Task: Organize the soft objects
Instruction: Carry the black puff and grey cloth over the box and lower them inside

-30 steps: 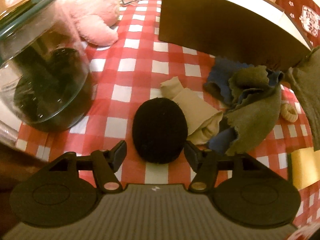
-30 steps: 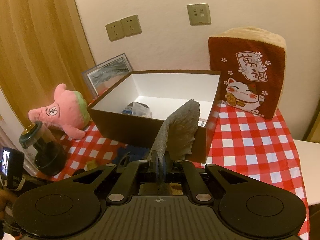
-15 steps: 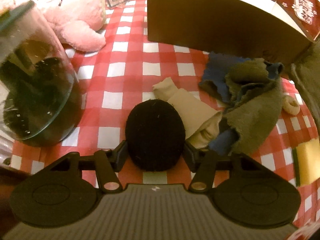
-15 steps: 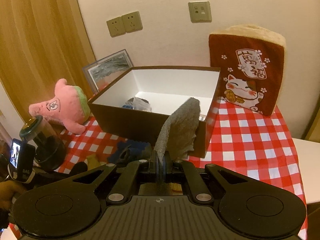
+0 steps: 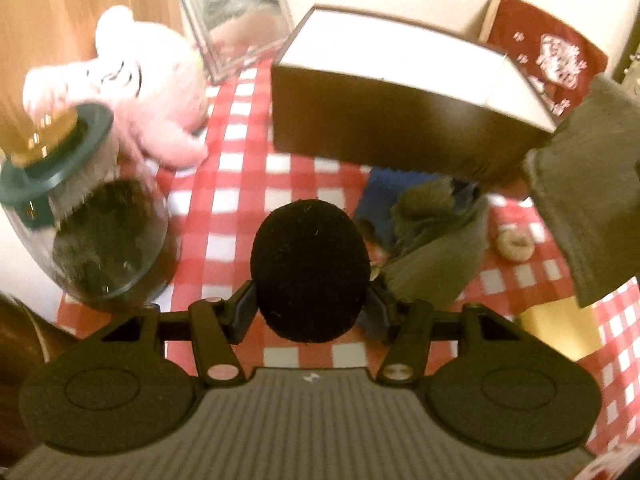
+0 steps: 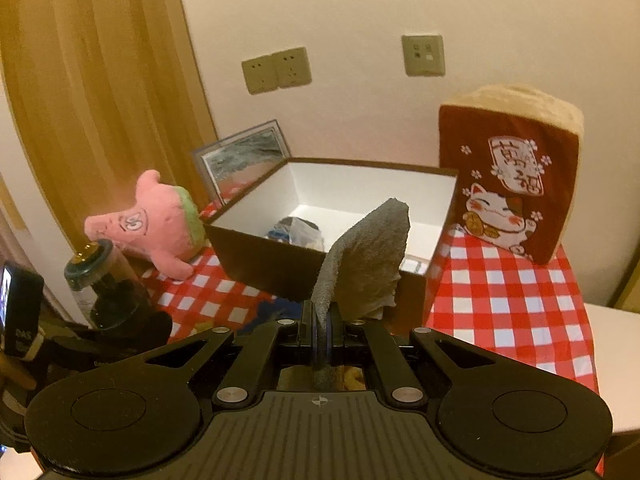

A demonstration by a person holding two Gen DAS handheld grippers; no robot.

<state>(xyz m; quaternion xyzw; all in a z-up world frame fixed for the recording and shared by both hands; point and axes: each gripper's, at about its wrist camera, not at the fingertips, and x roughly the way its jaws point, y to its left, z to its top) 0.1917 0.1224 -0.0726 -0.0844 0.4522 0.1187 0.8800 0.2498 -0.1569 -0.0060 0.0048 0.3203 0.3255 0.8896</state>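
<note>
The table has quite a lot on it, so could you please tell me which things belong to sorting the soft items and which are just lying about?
Part of the job:
- black pouf, in the left gripper
- grey cloth, in the right gripper
- box
- blue cloth
- green cloth

Just lying about:
- glass jar
- picture frame
- wall sockets

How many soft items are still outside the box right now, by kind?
Cloths: 3, namely grey cloth in the right gripper, blue cloth, olive cloth
Black pouf in the left gripper: 1
Plush toys: 2, namely pink plush, cat cushion
Total: 6
</note>
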